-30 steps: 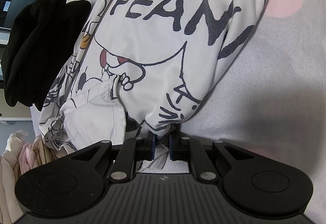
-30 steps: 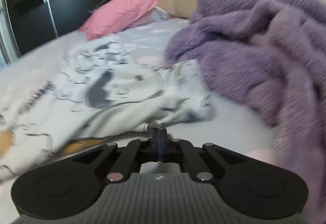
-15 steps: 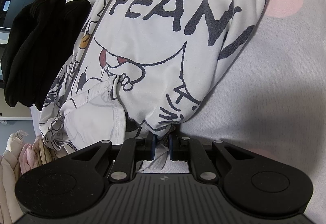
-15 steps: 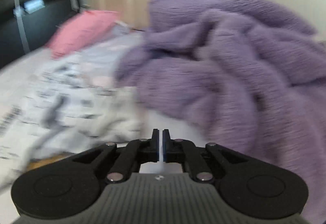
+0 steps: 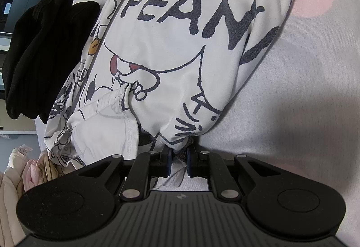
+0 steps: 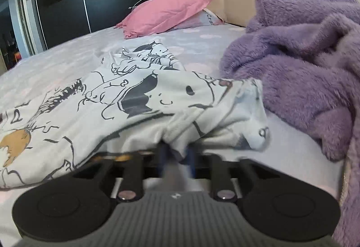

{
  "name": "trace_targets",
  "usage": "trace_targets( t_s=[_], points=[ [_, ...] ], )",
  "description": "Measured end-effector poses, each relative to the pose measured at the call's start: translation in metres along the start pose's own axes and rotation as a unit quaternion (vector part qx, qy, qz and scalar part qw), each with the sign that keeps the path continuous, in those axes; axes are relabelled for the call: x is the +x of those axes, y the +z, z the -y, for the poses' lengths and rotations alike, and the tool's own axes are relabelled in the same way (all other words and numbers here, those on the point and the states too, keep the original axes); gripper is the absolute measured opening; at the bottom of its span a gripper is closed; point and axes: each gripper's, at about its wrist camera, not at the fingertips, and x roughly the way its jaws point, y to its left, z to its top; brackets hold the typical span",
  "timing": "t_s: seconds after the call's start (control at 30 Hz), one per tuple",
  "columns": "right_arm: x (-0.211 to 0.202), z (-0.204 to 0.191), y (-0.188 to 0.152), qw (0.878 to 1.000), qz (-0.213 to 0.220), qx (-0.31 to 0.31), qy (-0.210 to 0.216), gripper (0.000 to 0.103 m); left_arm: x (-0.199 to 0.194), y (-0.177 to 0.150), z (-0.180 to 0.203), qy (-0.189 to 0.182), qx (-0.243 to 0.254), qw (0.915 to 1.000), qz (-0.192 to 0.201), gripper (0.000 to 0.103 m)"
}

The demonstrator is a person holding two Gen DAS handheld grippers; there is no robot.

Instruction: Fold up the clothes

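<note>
Grey dotted bedsheet [image 6: 67, 62] w/ rumpled white cartoon-print garment [image 5: 180, 55], both claws [image 5: 178, 157] [image 6: 174, 159] pinching its edge.

Smooth printed cloth garment [image 6: 139, 98]; fuzzy plush purple blanket [image 6: 303, 55]; matt sheet [image 5: 303, 94].

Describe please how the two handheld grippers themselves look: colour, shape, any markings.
Both look alike. The left gripper has a matte black body with ribbed grey top, a small round logo, two round black discs at the sides, angled black link arms with silver pins, and dark blue pads. The right gripper is the same, its fingers blurred. No cables or sleeves show.
</note>
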Motion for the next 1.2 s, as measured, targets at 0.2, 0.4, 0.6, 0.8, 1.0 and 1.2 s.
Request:
trace_targets(
  t_s=[0.2,0.4,0.6,0.8,1.0,1.2],
  points=[
    [-0.026,0.022,0.023,0.988,0.056,-0.032,-0.141,0.001,-0.030,-0.022,0.039,0.000,-0.005,1.0000,-0.001,0.009],
    [0.006,0.043,0.001,0.985,-0.044,-0.052,-0.158,0.001,-0.052,-0.036,0.076,-0.001,-0.001,1.0000,0.003,0.009],
    [-0.005,0.057,0.005,0.993,-0.025,-0.009,-0.117,0.004,-0.044,-0.019,0.063,-0.001,0.001,1.0000,0.005,0.009],
    [-0.035,0.061,-0.006,0.993,0.016,0.040,-0.106,0.008,-0.041,-0.025,0.069,0.001,0.003,1.0000,0.003,0.009],
    [-0.029,0.044,0.019,0.992,0.051,0.093,-0.063,0.034,-0.045,-0.031,0.075,0.002,0.004,1.0000,0.002,0.009],
    [0.015,0.016,0.070,0.996,0.044,0.060,-0.038,0.033,-0.052,-0.035,0.081,0.002,0.005,1.0000,0.000,0.009]
  ],
)
